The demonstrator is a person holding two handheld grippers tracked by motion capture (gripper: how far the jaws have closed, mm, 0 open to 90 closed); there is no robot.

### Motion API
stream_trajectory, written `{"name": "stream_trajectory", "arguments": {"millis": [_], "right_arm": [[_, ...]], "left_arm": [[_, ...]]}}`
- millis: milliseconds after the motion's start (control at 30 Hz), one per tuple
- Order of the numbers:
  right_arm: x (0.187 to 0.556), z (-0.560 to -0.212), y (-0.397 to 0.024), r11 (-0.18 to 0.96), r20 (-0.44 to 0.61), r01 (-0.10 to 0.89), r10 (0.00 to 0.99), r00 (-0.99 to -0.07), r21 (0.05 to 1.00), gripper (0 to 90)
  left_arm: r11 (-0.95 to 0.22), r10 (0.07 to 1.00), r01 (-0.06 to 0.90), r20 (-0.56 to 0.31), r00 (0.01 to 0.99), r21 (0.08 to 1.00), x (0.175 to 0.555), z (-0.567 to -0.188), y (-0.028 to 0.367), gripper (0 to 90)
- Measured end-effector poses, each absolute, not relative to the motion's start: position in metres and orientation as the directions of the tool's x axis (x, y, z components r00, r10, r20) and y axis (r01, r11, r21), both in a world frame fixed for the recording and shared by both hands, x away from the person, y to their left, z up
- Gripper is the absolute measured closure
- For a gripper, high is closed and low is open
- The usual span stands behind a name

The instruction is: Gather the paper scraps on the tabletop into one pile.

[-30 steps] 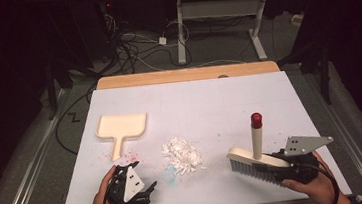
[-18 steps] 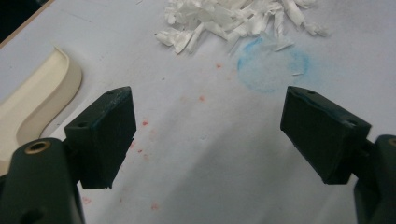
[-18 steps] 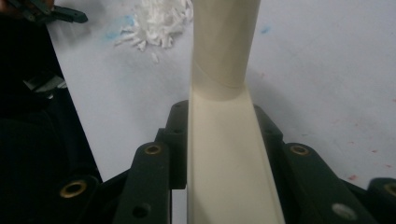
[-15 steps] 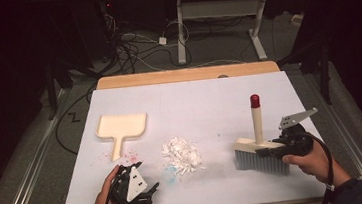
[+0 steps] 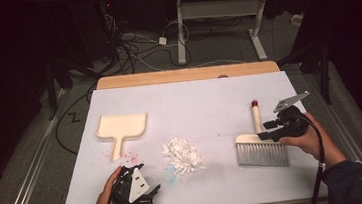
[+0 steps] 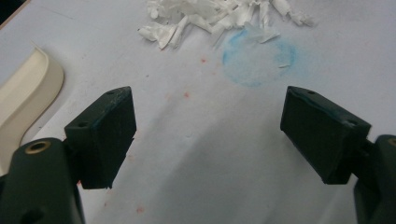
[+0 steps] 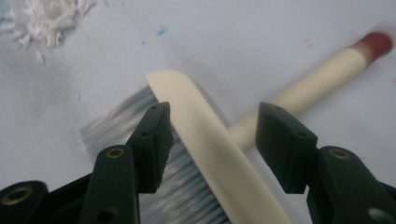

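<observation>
A cream hand brush [image 5: 248,139] with grey bristles lies flat on the white table [image 5: 204,100] at the right. Its red-tipped handle [image 5: 256,115] points away from me. My right gripper [image 5: 267,130] sits over the brush head [image 7: 201,121]. Its jaws have just been opening, and the cream back lies loose between them. A pile of white paper shreds [image 5: 181,156] sits at mid table, with a cream dustpan [image 5: 121,128] to its left. My left gripper [image 5: 147,178] rests near the front edge, open and empty [image 6: 208,135], pointing at the shreds [image 6: 219,16].
A blue smudge [image 6: 258,57] and pink specks [image 5: 131,157] mark the table by the shreds. The wooden tabletop edge [image 5: 186,75] runs along the far side. Beyond it are cables [image 5: 139,51] on the floor and a desk frame [image 5: 220,13].
The brush, held with its handle standing up, moved away and right and now lies flat. The right jaws have come apart off it. The left gripper has stayed put.
</observation>
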State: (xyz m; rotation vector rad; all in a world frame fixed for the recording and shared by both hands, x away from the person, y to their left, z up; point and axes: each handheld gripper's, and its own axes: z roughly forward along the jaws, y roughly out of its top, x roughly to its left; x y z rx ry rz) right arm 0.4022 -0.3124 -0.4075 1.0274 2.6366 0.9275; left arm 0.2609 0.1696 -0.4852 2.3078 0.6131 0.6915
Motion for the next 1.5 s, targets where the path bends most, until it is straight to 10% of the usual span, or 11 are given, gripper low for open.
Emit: {"name": "stream_trajectory", "arguments": {"millis": [433, 833, 1500], "right_arm": [[0.412, -0.434, -0.31, 0.554, -0.138, 0.584, 0.784, -0.605, 0.594, 75.0], [0.416, -0.444, -0.304, 0.555, -0.165, 0.588, 0.794, -0.585, 0.588, 76.3], [0.363, -0.388, -0.292, 0.417, -0.204, 0.257, 0.787, -0.583, 0.872, 30.3]], "left_arm": [[-0.691, 0.573, 0.236, 0.318, 0.756, 0.683, 0.262, -0.485, 0.168, 17.2], [-0.693, 0.569, 0.232, 0.32, 0.758, 0.682, 0.262, -0.485, 0.168, 17.2], [-0.675, 0.594, 0.246, 0.315, 0.741, 0.695, 0.263, -0.483, 0.172, 17.2]]}}
